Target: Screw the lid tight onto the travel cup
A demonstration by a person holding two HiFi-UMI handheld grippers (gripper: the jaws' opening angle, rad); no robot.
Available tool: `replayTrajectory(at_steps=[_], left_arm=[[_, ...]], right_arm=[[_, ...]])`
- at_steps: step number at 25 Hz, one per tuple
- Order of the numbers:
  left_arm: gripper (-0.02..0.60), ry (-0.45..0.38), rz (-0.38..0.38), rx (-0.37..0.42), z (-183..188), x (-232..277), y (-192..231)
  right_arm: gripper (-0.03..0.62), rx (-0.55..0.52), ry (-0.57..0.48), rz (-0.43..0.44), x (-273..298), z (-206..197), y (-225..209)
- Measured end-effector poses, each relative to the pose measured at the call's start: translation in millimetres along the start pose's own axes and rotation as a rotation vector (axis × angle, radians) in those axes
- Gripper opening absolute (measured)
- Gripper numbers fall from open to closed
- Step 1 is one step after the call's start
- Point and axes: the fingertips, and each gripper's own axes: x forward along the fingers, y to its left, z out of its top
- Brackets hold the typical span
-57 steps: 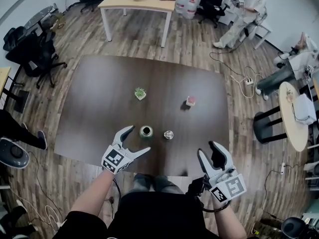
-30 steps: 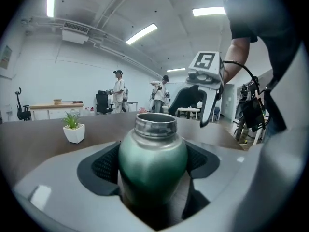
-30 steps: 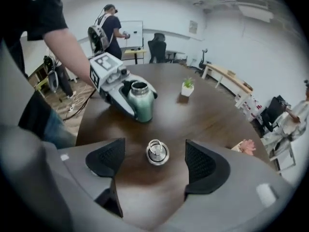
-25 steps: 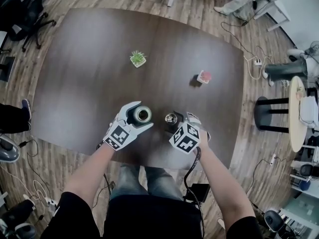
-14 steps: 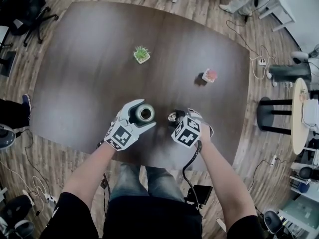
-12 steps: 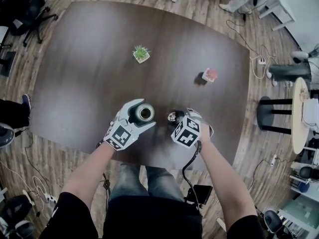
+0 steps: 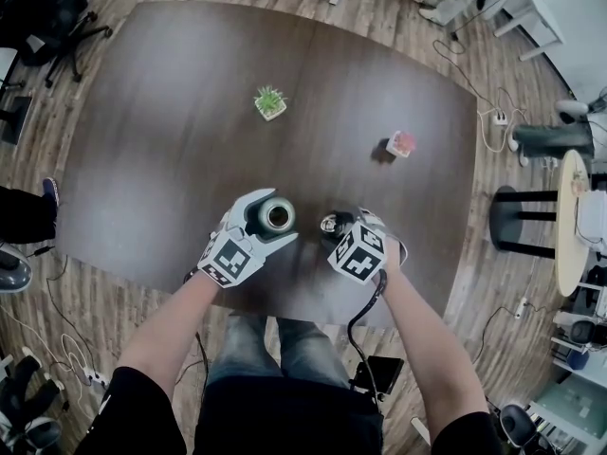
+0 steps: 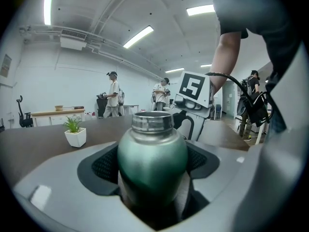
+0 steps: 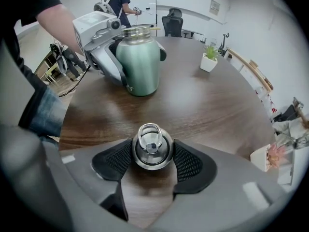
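Left gripper view: jaws seemingly on cup (image 8: 152, 163)

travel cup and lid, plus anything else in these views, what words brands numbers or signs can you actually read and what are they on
No word, brand or number can be read in any view.
travel cup: no legible print on its green side.
lid: bare metal with a ring, no print.
left gripper and right gripper: their cubes carry black-and-white square markers, no letters.
wall sign: too small to read.
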Motion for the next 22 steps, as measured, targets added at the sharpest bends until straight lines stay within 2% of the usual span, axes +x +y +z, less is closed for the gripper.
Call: replayTrajectory(at_steps=[4,7,12,16,19,22], left_arm=[[0.376,0.001,-0.001,0.004,8.3,-0.1,2.7],[0.376,-0.018,0.011,0.014,31.8,-7.1,2.8],[0.376,-0.063,-0.004,0.051,111.6,-23.5,-0.1],[0.376,-0.021,-0.031,0.026,176.7,-40.9,-12.2],[0.377,0.036,-0.048,0.03,218.9,-52.3,-24.1],[0.377,0.081,-0.075,0.059,248.1,-55.7,-40.7]], right_arm=[[0.273,0.063,-0.104,-0.023,-12.4,6.4,-3.3],[0.273,0.047,-0.236,-0.066,-56.4,29.1,-3.2],[0.273,0.059,-0.531,-0.187,-212.1,74.3,-21.1],[0.273,0.142,-0.73,-0.178,-338.6,95.0,-16.1],[0.273,0.163,-0.817,-0.154,-402.5,98.8,-7.4],[0.273,0.136,-0.83,-0.151,-431.6,95.3,1.2]])
